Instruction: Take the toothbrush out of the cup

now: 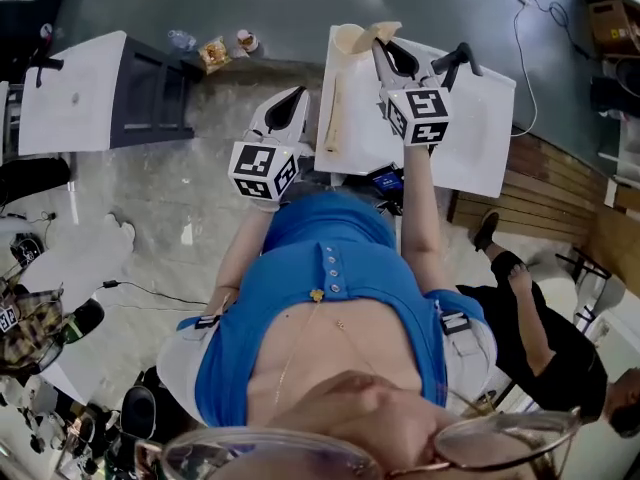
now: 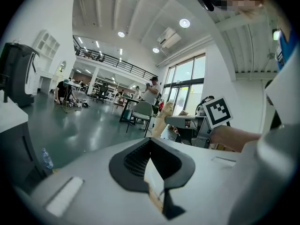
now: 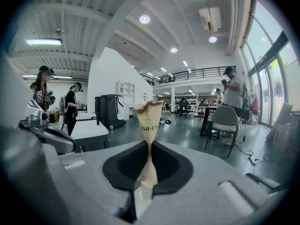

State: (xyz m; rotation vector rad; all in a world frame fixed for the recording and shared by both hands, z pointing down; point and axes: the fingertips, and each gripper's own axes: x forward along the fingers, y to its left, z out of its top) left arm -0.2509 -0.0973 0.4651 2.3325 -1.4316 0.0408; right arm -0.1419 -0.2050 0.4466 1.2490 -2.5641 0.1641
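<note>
The fingers of the left gripper (image 2: 150, 144) are closed together. A pale sliver shows in the seam behind the pads, and I cannot tell what it is. In the head view this gripper shows against the grey floor (image 1: 200, 198), just left of the white bench (image 1: 480, 138), with its tips pointing away from the person.

To its right, a long beige strip (image 1: 334, 103) runs along the bench's left edge. At its far end is a rounded beige shape (image 1: 350, 38). I cannot tell whether that shape is the cup, or whether the strip rests on the bench.

Further right, the fingers of the right gripper (image 3: 150, 146) are clamped on what looks like the toothbrush (image 3: 149, 121), wrapped in beige paper with dark print. The paper is squeezed thin where the pads meet, and its crumpled end sticks out past the fingertips. In the head view that end lies just beside the rounded shape, over the bench's far left corner. The left gripper view shows the right gripper held roughly level, with a beige column at its tips.

At the right edge of the head view, a person in black (image 1: 545, 333) sits near the bench.
</note>
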